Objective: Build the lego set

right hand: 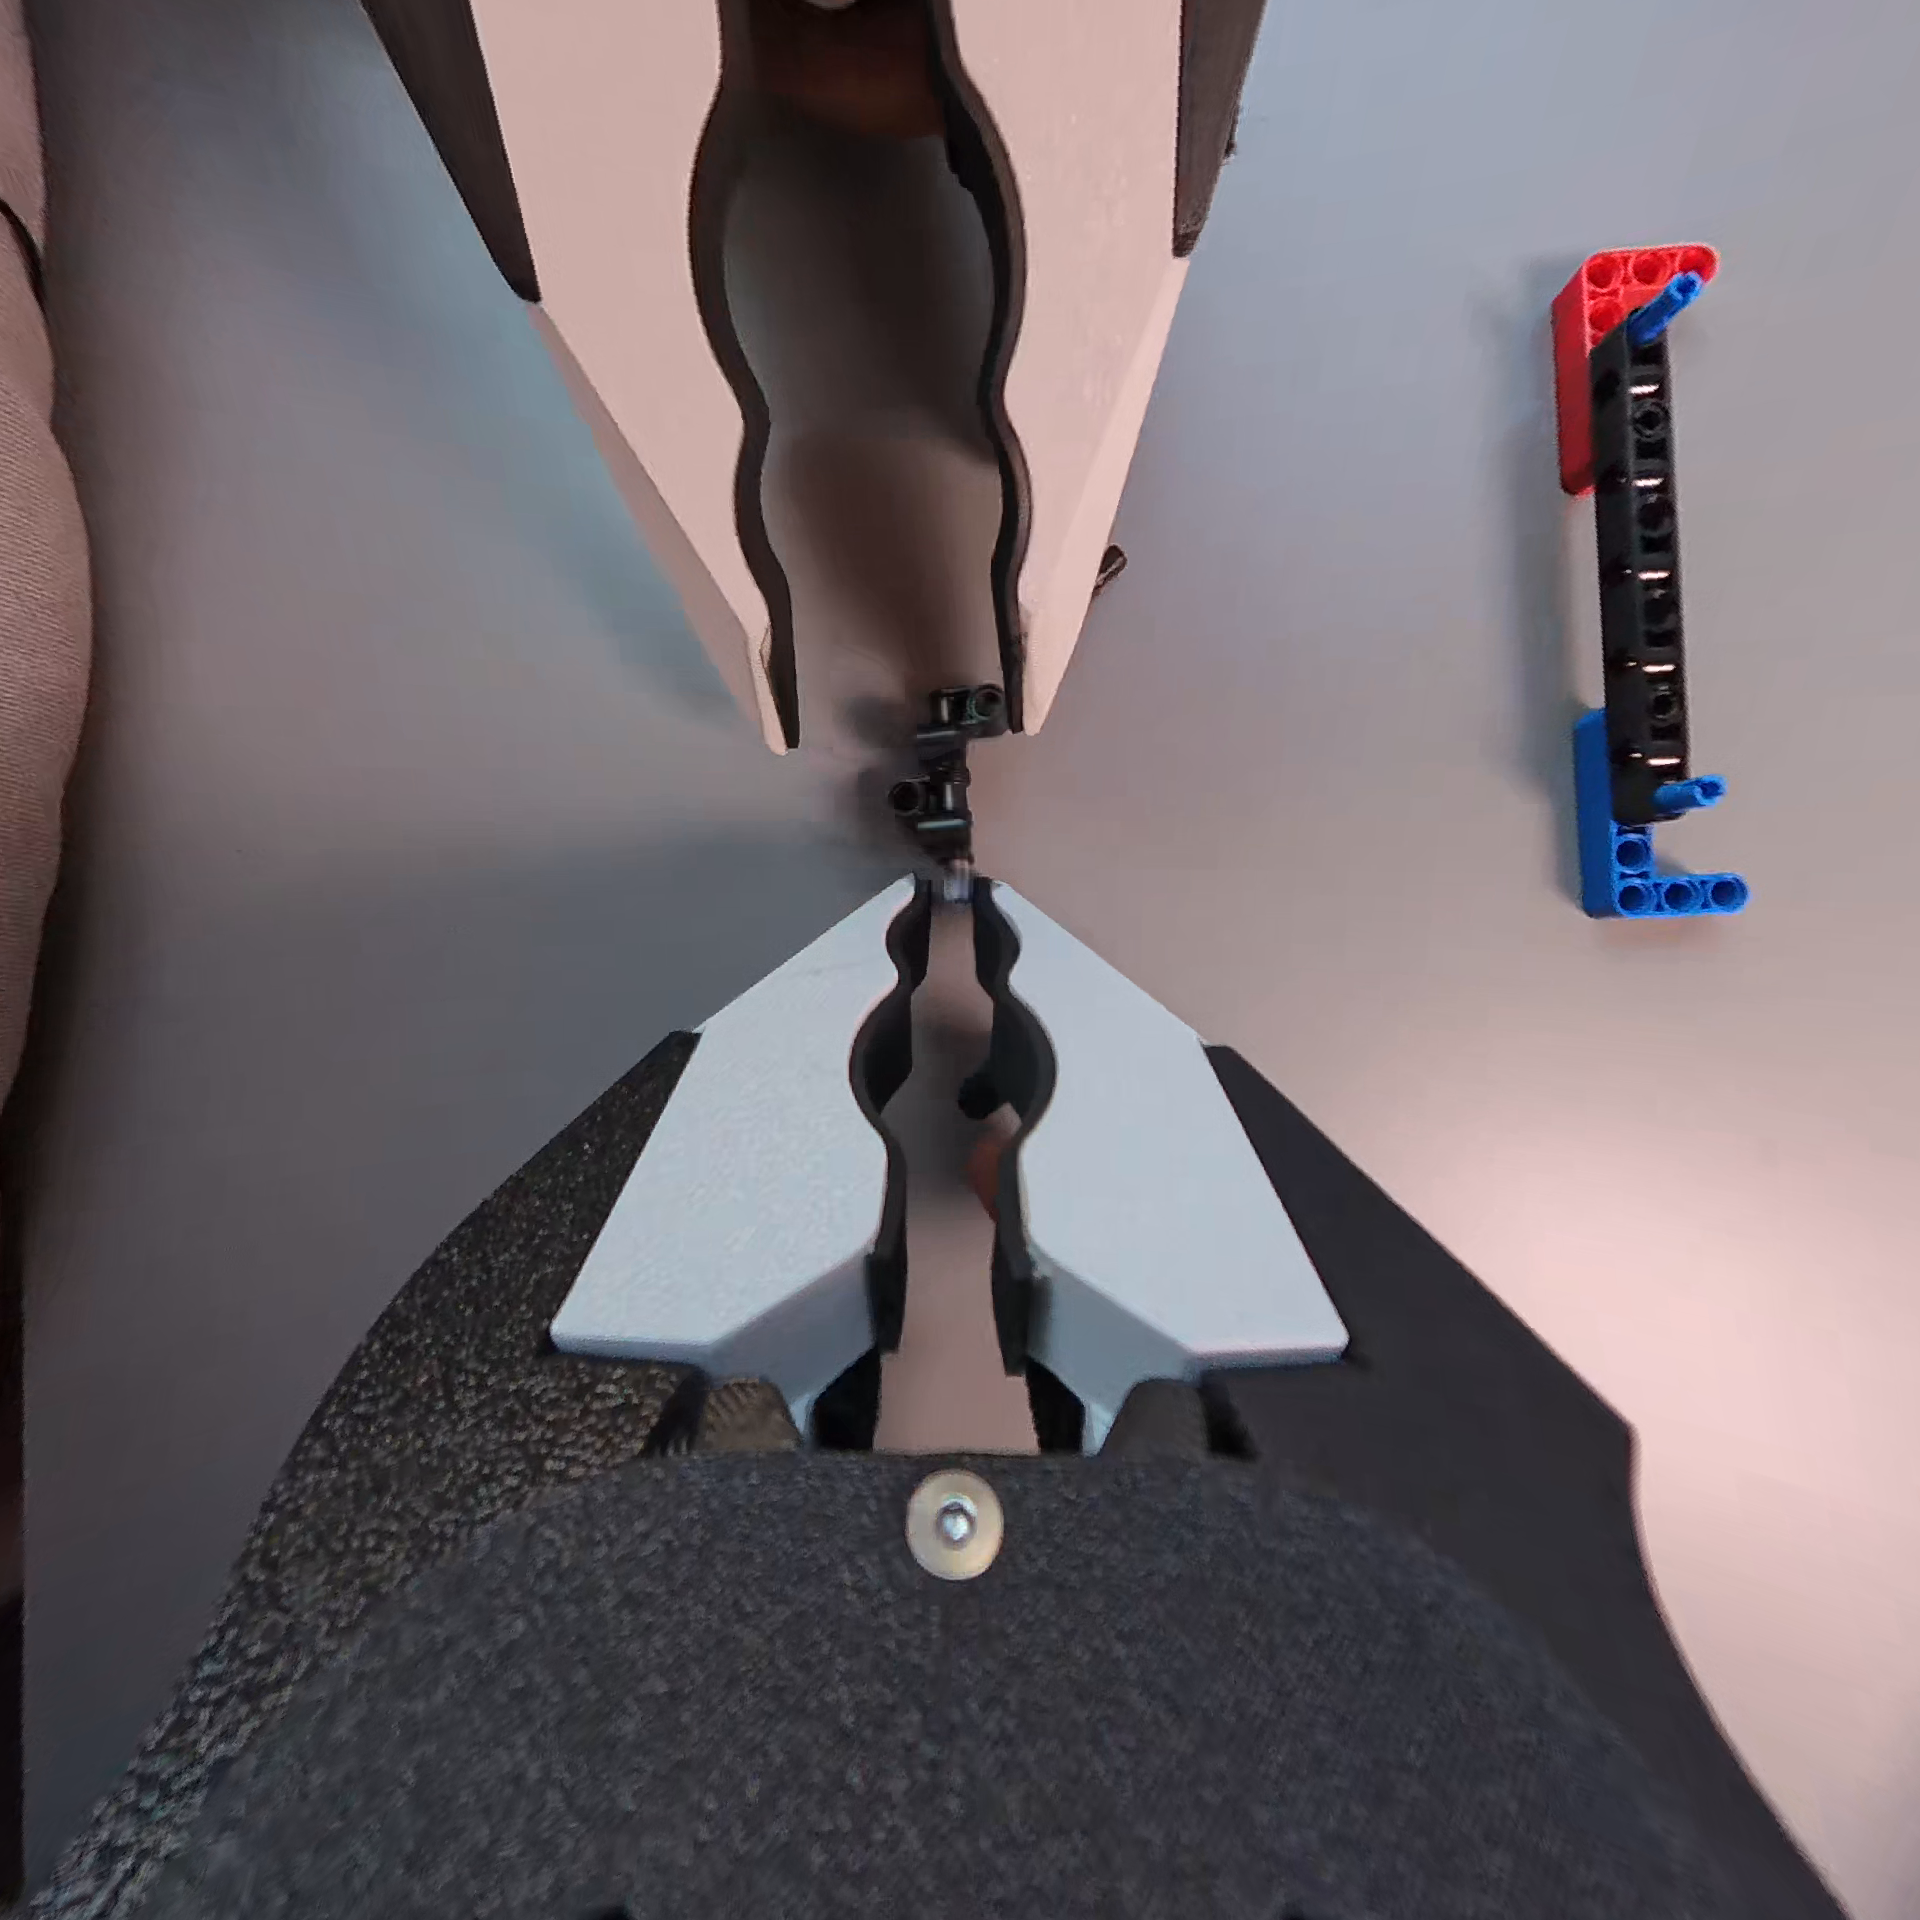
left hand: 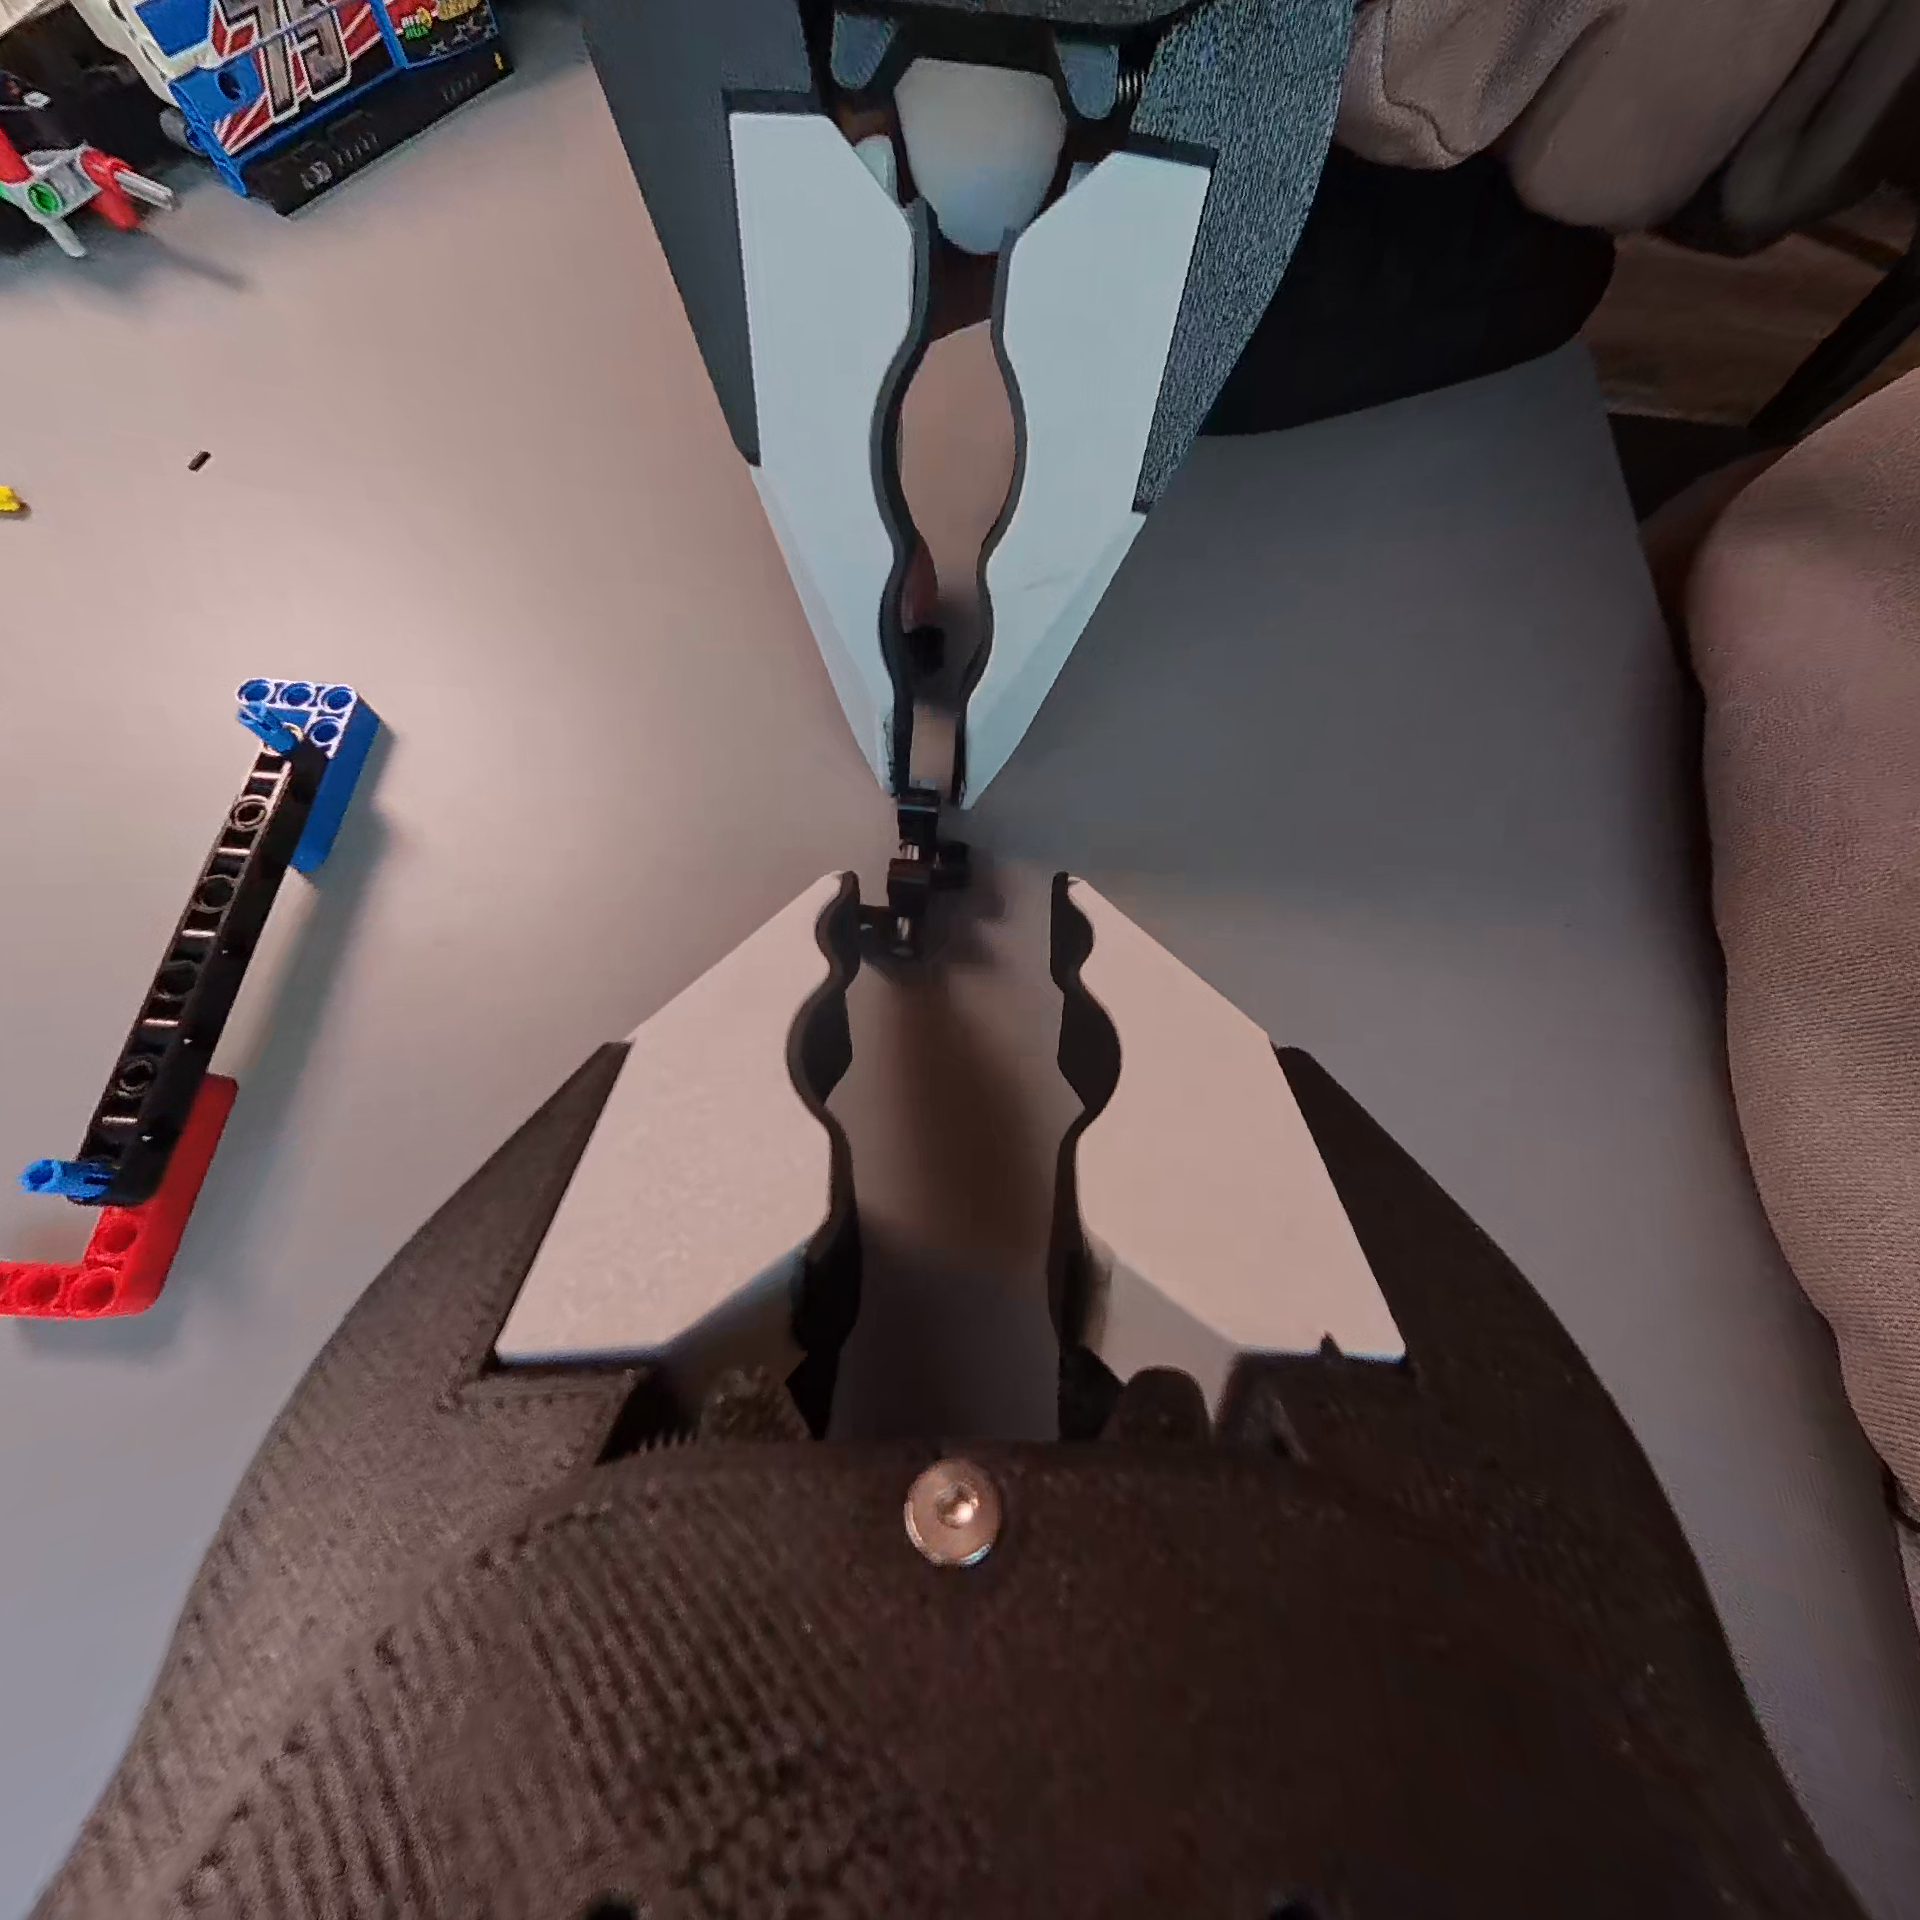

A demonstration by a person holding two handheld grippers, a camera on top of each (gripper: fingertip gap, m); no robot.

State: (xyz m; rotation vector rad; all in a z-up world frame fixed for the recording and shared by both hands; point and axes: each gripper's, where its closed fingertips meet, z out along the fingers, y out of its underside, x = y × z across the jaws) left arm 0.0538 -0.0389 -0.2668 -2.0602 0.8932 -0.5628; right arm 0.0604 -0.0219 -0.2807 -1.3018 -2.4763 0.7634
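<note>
A small black connector assembly (left hand: 920, 883) hangs over the grey table between the two gripper tips; it also shows in the right wrist view (right hand: 935, 774). My right gripper (right hand: 951, 888) is shut on its near end, and shows from the front in the left wrist view (left hand: 928, 795). My left gripper (left hand: 954, 894) is open around the assembly's other end, which touches one finger (right hand: 1039, 644). A black beam with a blue and a red L-beam and blue pins (left hand: 187, 997) lies flat on the table, apart from both grippers (right hand: 1642, 582).
A Lego box (left hand: 312, 94) and a partly built model (left hand: 62, 177) stand at the far left corner. A tiny black part (left hand: 201, 459) and a yellow part (left hand: 10, 504) lie loose. A person's sleeve (left hand: 1818, 935) borders the table edge. Both grippers' tips are close together, under 4 cm apart. From either gripper's tips it is about 25 centimeters to the partly built model (left hand: 62, 177).
</note>
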